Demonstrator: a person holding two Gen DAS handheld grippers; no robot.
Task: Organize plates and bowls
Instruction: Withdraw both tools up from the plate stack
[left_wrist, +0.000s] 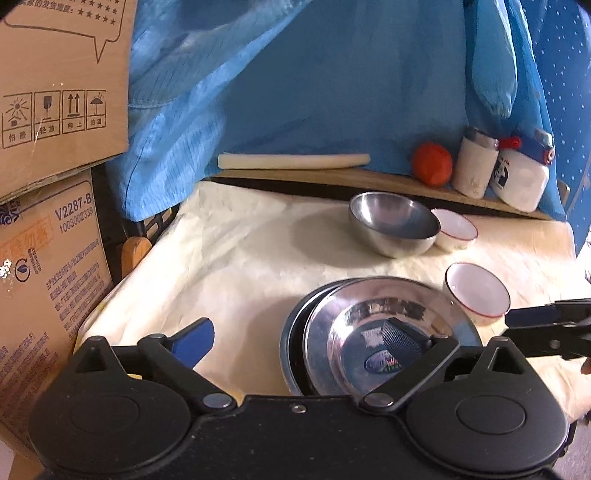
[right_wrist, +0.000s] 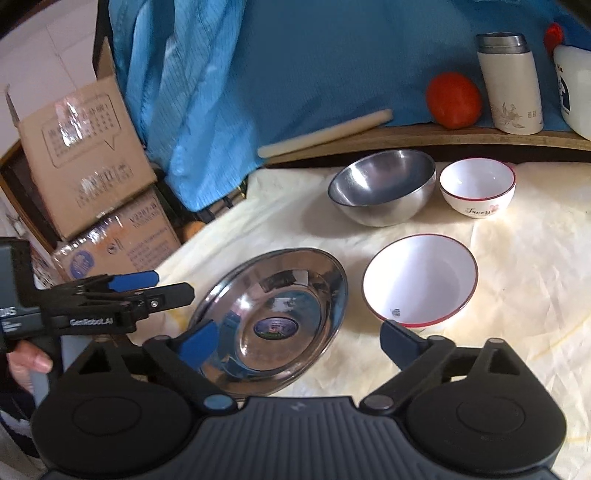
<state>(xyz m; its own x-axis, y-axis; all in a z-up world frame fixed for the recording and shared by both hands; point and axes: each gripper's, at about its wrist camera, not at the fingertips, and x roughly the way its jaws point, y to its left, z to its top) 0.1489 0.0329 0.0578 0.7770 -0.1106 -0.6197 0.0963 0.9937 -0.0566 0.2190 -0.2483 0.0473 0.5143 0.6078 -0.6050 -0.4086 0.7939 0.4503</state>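
A shiny steel plate (left_wrist: 373, 328) (right_wrist: 273, 321) lies on a dark plate (left_wrist: 291, 332) on the cream cloth. A steel bowl (left_wrist: 391, 221) (right_wrist: 384, 188) stands behind it, with a small white red-rimmed bowl (left_wrist: 456, 227) (right_wrist: 476, 188) beside it. A larger white red-rimmed bowl (left_wrist: 476, 293) (right_wrist: 419, 280) stands right of the plates. My left gripper (left_wrist: 299, 338) is open, its right finger over the steel plate; it also shows in the right wrist view (right_wrist: 173, 284). My right gripper (right_wrist: 299, 339) is open between the plate and the large white bowl; it also shows in the left wrist view (left_wrist: 517, 317).
Cardboard boxes (left_wrist: 55, 184) (right_wrist: 92, 177) stack at the left. A wooden shelf (left_wrist: 332, 177) at the back holds a white stick (left_wrist: 291, 160), a red ball (left_wrist: 432, 162) (right_wrist: 454, 99), a white flask (right_wrist: 511, 81) and a white bottle (left_wrist: 521, 173). Blue cloth (left_wrist: 295, 74) hangs behind.
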